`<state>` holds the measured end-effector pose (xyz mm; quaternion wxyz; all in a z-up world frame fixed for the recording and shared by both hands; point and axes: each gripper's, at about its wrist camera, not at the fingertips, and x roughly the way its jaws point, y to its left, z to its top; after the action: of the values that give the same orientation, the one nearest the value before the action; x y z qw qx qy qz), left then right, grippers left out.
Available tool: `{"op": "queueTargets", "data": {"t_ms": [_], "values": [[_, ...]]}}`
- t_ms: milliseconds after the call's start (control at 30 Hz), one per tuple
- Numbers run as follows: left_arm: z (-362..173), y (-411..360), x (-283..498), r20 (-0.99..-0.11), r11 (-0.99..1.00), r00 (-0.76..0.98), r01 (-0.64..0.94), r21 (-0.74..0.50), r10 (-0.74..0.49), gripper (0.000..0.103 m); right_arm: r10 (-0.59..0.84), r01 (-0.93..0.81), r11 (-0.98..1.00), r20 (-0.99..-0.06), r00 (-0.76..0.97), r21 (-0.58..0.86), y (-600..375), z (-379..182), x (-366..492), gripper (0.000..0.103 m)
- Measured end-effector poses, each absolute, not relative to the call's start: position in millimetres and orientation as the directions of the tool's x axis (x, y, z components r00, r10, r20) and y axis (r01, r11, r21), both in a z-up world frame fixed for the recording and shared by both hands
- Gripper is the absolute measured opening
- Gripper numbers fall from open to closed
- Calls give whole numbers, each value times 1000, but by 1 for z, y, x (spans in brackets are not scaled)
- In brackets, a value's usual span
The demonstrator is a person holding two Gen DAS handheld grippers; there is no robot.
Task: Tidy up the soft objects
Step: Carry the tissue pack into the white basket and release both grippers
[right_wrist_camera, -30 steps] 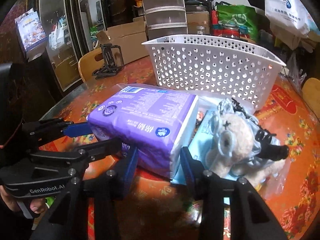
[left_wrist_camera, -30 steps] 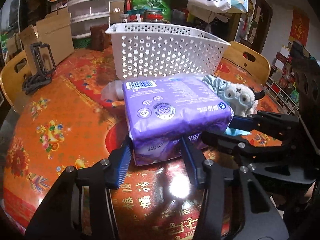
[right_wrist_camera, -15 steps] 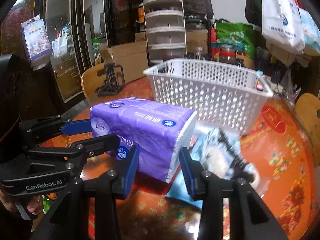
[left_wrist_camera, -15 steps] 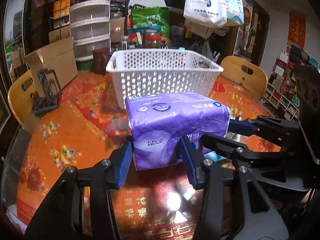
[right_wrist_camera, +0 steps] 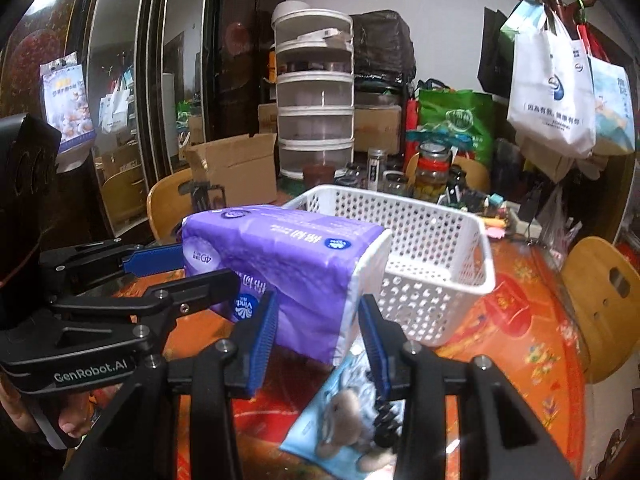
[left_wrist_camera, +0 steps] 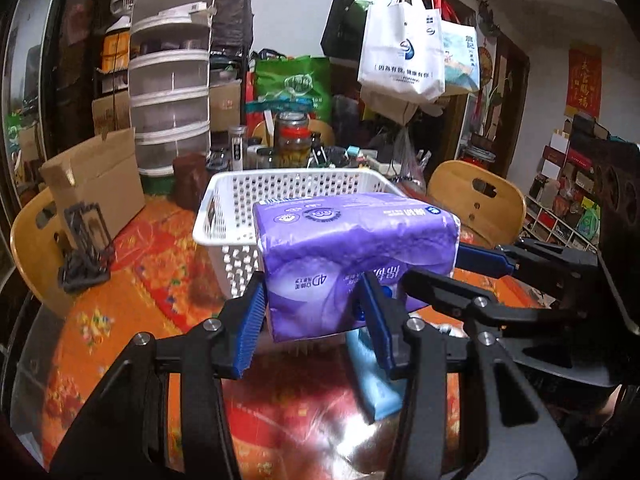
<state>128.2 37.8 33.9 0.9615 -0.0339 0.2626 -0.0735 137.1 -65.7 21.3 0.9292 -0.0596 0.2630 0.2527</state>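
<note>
Left wrist view shows the purple tissue pack (left_wrist_camera: 356, 256) held up off the counter (left_wrist_camera: 120, 320), filling the middle of the frame, with the white perforated basket (left_wrist_camera: 224, 216) right behind it. Both tools are on it at once. The left hand-held gripper (left_wrist_camera: 316, 320) pinches the near end of the pack between its blue pads, and the right hand-held gripper (left_wrist_camera: 472, 268) comes in from the right edge of the frame to clamp the other end. From the right wrist view, the right hand-held gripper (right_wrist_camera: 316, 332) squeezes the white-edged end while the left hand-held gripper (right_wrist_camera: 160, 264) enters from the left.

Below, at the bottom centre of that view, a light blue packet (right_wrist_camera: 320, 420) lies on the counter with a small plush toy (right_wrist_camera: 344, 416) on it.

My worry is the grip itself. The pack is soft and its wrapper looks slick, so if the two hands drift apart or one tilts, the plastic could slide out of the pads and drop short of the basket, maybe onto the plush toy. The near basket rim sits about level with the pack's underside, so I would guess a low carry could catch on it and tip the light basket.
</note>
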Motion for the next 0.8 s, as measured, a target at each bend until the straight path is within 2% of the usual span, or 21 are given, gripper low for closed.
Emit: {"op": "queueTargets", "data": {"t_ms": [467, 800], "values": [[60, 24, 199, -479, 986, 862, 143, -80, -164, 45, 432, -480, 876, -510, 743, 43, -80, 41, 195, 40], [52, 28, 302, -534, 985, 827, 149, -91, -175, 45, 423, -457, 885, -559, 713, 86, -84, 30, 276, 40]]}}
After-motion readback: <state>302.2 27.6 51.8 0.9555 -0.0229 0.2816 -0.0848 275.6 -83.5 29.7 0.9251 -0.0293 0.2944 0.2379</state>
